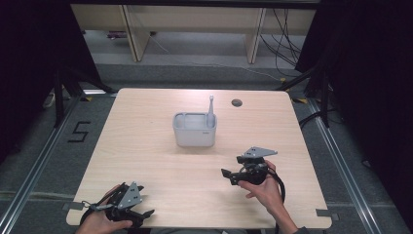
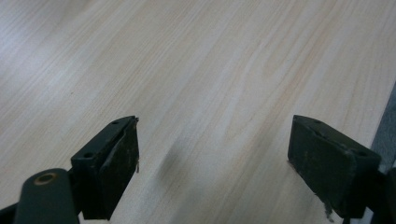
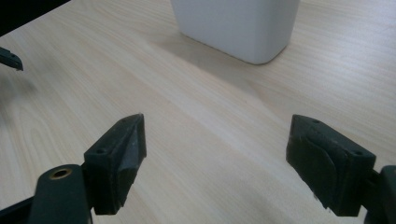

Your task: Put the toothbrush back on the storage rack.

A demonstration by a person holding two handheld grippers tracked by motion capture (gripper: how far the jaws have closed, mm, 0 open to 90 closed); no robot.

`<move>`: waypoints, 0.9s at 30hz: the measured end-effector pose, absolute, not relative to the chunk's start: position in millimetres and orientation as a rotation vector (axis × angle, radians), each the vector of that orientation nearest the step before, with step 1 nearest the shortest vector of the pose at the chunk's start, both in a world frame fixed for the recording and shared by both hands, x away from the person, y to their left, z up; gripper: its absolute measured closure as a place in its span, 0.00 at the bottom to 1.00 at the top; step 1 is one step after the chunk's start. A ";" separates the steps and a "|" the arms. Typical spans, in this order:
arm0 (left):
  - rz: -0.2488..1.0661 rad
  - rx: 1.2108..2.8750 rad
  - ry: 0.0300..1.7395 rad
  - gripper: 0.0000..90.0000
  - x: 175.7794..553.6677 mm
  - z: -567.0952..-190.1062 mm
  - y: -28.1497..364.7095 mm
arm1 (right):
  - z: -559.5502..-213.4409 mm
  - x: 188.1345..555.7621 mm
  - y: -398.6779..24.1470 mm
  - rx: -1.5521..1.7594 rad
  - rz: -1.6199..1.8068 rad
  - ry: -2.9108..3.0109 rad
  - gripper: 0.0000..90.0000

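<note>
The grey container (image 1: 194, 129) stands at the middle of the worktop (image 1: 146, 146), a grey handled tool (image 1: 211, 113) upright in its right-hand compartment. Right gripper (image 1: 228, 176) hovers near the container, on the person's side and a touch right, jaws spread wide, nothing between them. Left gripper (image 1: 144, 214) sits well apart from the container, down by the worktop's near edge, jaws likewise wide apart over bare wood.

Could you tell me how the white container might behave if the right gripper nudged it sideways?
The white container looks like thin plastic, so probably light; it would likely slide on the smooth table. Its wide flat base suggests little tipping risk, though the upright grey tool inside could shift.
</note>
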State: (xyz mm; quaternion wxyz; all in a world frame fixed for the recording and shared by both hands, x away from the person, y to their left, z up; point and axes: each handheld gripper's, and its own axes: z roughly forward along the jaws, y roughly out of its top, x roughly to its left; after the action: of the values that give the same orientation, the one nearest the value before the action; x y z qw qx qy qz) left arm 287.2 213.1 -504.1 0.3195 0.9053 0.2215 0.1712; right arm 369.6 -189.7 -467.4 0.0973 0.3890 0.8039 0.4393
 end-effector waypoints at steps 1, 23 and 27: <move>0.453 2.383 0.581 0.18 287.3 -504.0 213.2 | -466.8 367.5 -191.4 1.157 1.278 2.387 0.23; 0.454 2.377 0.587 0.18 287.8 -504.2 213.3 | -479.6 347.2 -212.7 1.142 1.248 2.369 0.20; 0.455 2.377 0.590 0.18 288.0 -504.3 213.3 | -481.0 340.6 -217.5 1.179 1.227 2.354 0.19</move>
State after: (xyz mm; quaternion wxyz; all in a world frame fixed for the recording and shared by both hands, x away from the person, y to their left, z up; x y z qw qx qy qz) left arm 288.0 213.3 -504.3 0.3197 0.9042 0.2244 0.1730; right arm 340.6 -217.5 -481.0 0.1183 0.4032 0.8048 0.4193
